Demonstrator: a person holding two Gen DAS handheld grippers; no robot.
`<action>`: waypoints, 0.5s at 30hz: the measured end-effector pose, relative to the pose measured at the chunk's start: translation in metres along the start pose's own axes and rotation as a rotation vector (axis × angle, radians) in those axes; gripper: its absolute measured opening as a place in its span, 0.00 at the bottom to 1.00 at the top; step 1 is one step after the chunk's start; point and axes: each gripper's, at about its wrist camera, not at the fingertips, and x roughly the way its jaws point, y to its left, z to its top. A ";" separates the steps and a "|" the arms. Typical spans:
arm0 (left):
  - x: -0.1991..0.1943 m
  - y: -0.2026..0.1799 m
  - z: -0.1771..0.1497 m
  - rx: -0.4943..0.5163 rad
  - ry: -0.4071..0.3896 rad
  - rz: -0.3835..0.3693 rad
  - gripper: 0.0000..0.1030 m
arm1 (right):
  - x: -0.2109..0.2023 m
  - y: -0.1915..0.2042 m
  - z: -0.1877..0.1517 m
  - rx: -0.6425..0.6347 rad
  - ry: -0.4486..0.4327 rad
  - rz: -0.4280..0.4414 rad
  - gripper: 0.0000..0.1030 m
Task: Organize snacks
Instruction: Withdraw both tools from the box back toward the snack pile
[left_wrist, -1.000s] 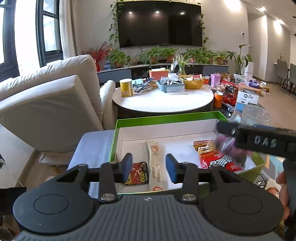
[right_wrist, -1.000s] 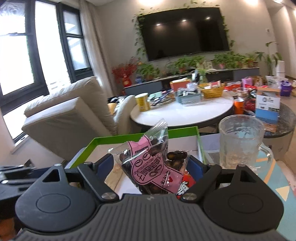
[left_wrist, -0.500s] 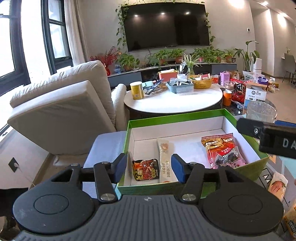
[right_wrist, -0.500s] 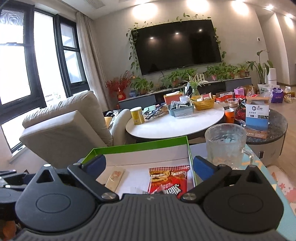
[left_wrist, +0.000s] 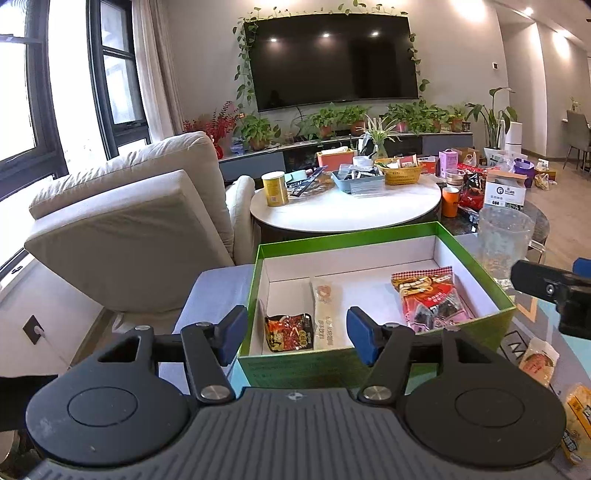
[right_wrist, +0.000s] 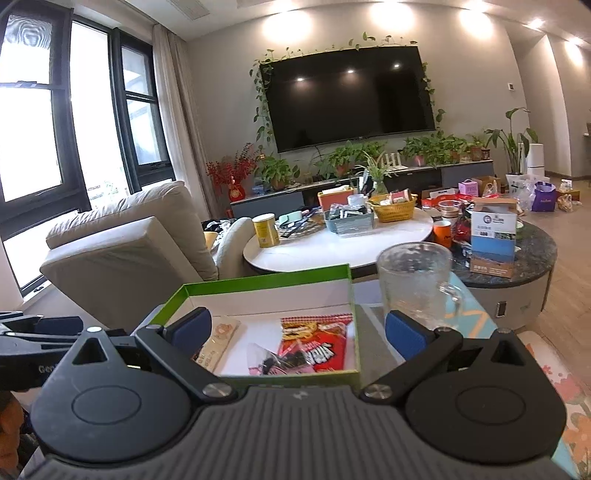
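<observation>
- I see the open box (left_wrist: 373, 240) standing near the table's front edge, its near wall just past my left gripper (left_wrist: 293, 338), whose fingers (left_wrist: 231, 334) stand apart with nothing between them.
- In the box, a small packet (left_wrist: 288, 331) lies at the near left corner; a long flat packet (left_wrist: 327, 314) lies just right of it, running front to back.
- A large snack bag (left_wrist: 424, 295) lies along the box's right side, with a small clear bag (right_wrist: 275, 360) on its near end.
- A glass mug (right_wrist: 415, 284) stands on the table just beyond the box's far right corner.
- Two loose packets (left_wrist: 539, 360) lie toward the table's right edge.
- My right gripper (right_wrist: 297, 332) sits before the box's near right corner, its fingers wide apart.
</observation>
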 end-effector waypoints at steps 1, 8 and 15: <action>-0.003 0.000 -0.001 -0.001 -0.001 -0.003 0.55 | -0.003 -0.003 0.000 0.001 0.001 -0.007 0.59; -0.019 0.001 -0.013 -0.006 0.018 -0.045 0.55 | -0.020 -0.025 -0.009 0.040 0.004 -0.053 0.59; -0.037 -0.007 -0.033 0.040 0.055 -0.111 0.55 | -0.032 -0.046 -0.023 0.086 0.035 -0.084 0.59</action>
